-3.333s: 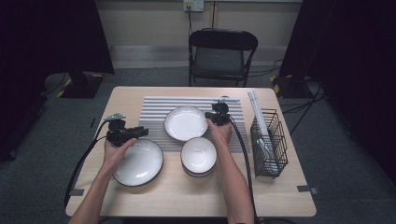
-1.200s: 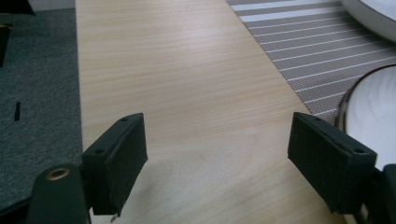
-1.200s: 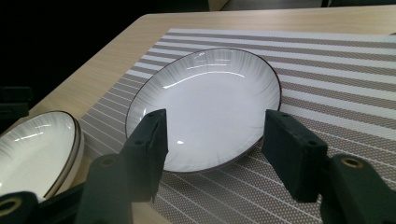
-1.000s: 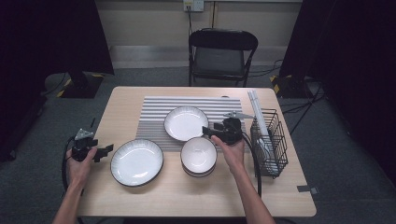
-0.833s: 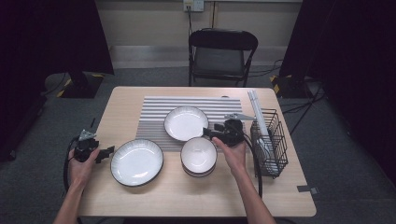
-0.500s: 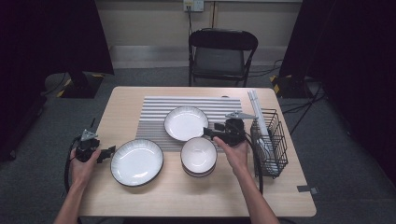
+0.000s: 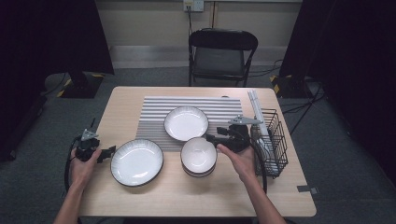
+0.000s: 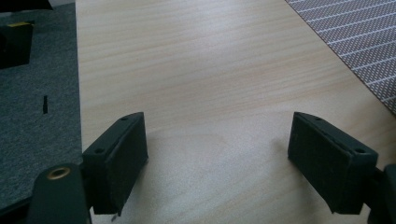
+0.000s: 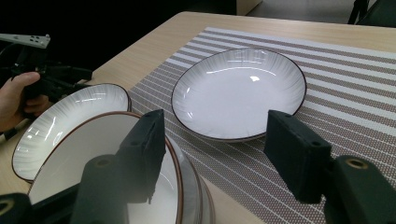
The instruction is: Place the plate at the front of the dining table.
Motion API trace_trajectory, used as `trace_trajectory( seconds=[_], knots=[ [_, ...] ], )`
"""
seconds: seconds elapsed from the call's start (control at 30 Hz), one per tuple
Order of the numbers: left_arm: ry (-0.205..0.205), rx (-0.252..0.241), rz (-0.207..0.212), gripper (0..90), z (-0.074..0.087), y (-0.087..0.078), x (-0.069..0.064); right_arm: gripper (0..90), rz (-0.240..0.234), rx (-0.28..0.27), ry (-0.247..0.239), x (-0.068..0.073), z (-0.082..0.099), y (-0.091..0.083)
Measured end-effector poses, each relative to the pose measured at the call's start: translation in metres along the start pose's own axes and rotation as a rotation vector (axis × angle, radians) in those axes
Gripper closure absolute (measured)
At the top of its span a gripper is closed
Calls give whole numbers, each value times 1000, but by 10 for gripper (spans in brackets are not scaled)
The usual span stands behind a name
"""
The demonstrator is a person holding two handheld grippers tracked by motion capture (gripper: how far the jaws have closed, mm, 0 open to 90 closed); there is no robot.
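Note:
My left gripper (image 7: 108,151) rests at the table's left edge, jaws open and empty, pointing at a white dark-rimmed plate (image 7: 137,162) just to its right. In the left gripper view its jaws (image 8: 217,128) stand wide over bare wood. My right gripper (image 7: 211,138) hovers just right of a stack of white bowls (image 7: 198,156), open with nothing held. In the right gripper view its jaws (image 9: 212,123) frame a second plate (image 9: 239,91) on the striped mat (image 9: 345,116). One jaw hangs over the bowl stack's rim (image 9: 116,177).
A black wire basket (image 7: 272,140) stands at the table's right edge, close behind my right hand, with white sticks (image 7: 256,109) beside it. A folding chair (image 7: 223,53) stands beyond the far edge. Bare wood (image 7: 187,196) lies along the near side.
Since the earliest frame my left gripper has drawn back from the plate to the table's left edge, and my right gripper has come from the mat plate to beside the bowls. Lately the right drifted slightly.

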State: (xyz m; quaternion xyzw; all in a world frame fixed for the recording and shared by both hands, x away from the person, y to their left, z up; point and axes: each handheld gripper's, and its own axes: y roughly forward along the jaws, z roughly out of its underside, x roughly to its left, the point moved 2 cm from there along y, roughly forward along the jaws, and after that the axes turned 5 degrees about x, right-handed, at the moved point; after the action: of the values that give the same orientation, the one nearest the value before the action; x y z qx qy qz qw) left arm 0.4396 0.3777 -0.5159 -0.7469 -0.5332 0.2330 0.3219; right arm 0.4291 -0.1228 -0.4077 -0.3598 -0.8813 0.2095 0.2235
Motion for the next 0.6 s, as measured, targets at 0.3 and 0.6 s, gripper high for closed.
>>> trace_trajectory(
  seconds=[0.3,0.6],
  knots=[
    [0,1,3,191,0,0,0,481,-51,6,-57,13,4,0],
    [-1,0,3,191,0,0,0,576,-49,69,-123,21,9,18]
  ],
)
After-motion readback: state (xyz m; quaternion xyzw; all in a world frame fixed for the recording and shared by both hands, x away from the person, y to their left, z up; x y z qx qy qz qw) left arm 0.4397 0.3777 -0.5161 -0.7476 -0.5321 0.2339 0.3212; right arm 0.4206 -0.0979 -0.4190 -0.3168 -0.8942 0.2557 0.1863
